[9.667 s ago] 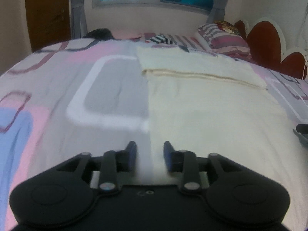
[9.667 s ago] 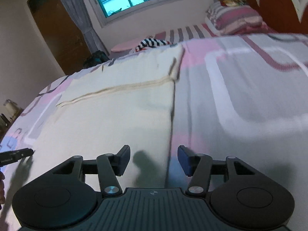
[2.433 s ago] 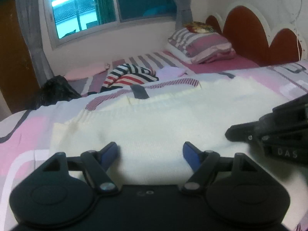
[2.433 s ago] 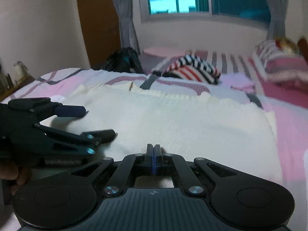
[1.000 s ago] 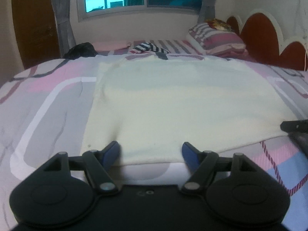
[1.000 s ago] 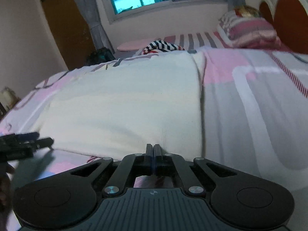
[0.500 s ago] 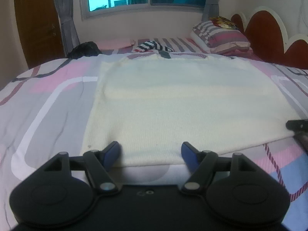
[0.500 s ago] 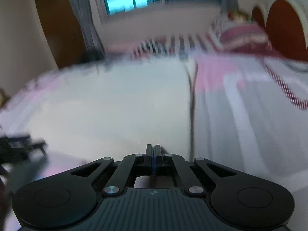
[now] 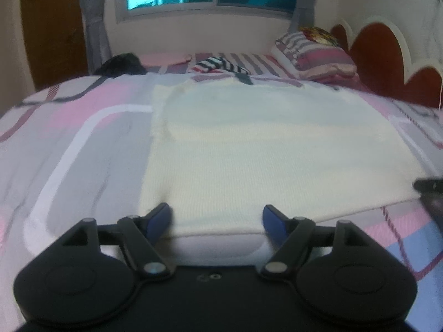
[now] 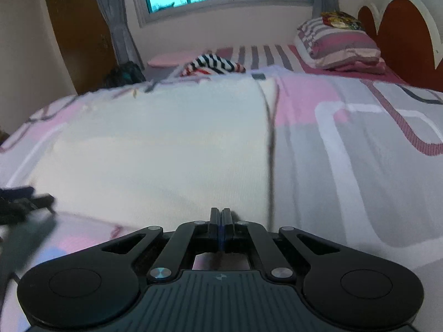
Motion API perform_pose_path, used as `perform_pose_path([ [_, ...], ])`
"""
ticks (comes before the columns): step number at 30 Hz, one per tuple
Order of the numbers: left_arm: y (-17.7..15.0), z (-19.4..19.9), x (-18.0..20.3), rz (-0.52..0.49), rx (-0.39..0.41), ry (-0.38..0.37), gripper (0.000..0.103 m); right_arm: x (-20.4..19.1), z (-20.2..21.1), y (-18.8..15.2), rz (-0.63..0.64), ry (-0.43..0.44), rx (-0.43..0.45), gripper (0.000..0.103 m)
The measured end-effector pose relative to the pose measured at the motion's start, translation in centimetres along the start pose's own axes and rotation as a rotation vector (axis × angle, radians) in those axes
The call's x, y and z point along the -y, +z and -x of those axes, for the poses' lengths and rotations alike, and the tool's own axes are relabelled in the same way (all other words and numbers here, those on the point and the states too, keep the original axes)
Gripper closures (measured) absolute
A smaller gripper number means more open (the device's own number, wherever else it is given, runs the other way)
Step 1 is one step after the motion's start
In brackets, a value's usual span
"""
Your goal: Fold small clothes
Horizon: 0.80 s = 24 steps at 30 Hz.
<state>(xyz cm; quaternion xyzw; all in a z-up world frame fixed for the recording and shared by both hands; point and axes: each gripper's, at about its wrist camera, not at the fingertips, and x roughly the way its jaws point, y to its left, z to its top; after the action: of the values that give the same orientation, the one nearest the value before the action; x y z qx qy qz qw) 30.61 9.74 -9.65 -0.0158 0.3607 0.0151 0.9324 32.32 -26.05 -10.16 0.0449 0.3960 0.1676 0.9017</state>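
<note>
A cream knitted garment lies flat on the patterned bed cover, also in the right wrist view as the cream garment. My left gripper is at its near left corner. Its jaws are closing, the hem lies between the blue pads, and they do not press it. My right gripper is closed with its tips pinched at the hem near the right corner. Each gripper shows at the edge of the other's view: right gripper, left gripper.
The bed cover has pink, grey and white shapes. A striped garment and a dark bundle lie at the far end. Striped pillows rest by a red headboard. A window and wooden door stand behind.
The left gripper has shifted a little along the hem and its jaws have narrowed slightly. The right gripper stays shut at the same corner; its view was blurred half a second ago.
</note>
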Motion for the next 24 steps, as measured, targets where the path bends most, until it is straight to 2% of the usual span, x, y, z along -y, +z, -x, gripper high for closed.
perform_pose_path([
  [3,-0.5,2.0,-1.5,0.154,0.024,-0.044,0.051,0.2,1.1,0.0,-0.024,0.037,0.018,0.101],
  [4,-1.0,2.4,-1.9,0.232,0.027,-0.081,0.055,-0.2,1.4,0.2,-0.024,0.057,0.026,0.089],
  [5,-1.6,2.4,-2.5,0.333,0.015,-0.130,0.068,-0.5,1.6,0.3,-0.026,0.073,0.037,0.068],
  [6,-2.4,2.1,-2.9,0.442,-0.009,-0.178,0.080,-0.8,1.7,0.4,-0.028,0.086,0.052,0.061],
  [7,-3.1,1.6,-3.3,0.543,-0.025,-0.208,0.086,-1.3,1.9,0.5,-0.024,0.103,0.074,0.061],
  [8,-3.9,1.2,-3.6,0.622,-0.029,-0.224,0.094,-1.8,2.0,0.7,-0.016,0.127,0.092,0.061],
  [9,-4.8,0.8,-3.9,0.705,-0.016,-0.236,0.096,-2.3,2.0,1.0,-0.009,0.140,0.102,0.064],
  [10,-5.4,0.4,-4.3,0.779,0.005,-0.246,0.096,-2.8,1.8,1.3,-0.002,0.157,0.107,0.086],
  [11,-6.0,0.0,-4.8,0.862,0.027,-0.271,0.096,-3.2,1.5,1.6,0.001,0.171,0.102,0.103],
  [14,-6.5,-1.7,-5.8,1.002,0.079,-0.331,0.098,-3.9,0.6,2.3,-0.003,0.184,0.100,0.103],
  [18,-5.6,-3.5,-5.8,1.024,0.128,-0.354,0.098,-4.4,-1.5,3.5,-0.019,0.207,0.083,0.103],
  [20,-5.1,-4.3,-6.1,1.068,0.138,-0.370,0.098,-4.7,-2.5,4.2,-0.030,0.221,0.086,0.103],
  [22,-5.4,-4.4,-6.1,1.126,0.149,-0.399,0.095,-5.0,-3.6,5.0,-0.042,0.231,0.087,0.103],
  [24,-5.9,-3.8,-5.8,1.134,0.147,-0.405,0.087,-5.2,-4.2,5.5,-0.050,0.248,0.091,0.103],
])
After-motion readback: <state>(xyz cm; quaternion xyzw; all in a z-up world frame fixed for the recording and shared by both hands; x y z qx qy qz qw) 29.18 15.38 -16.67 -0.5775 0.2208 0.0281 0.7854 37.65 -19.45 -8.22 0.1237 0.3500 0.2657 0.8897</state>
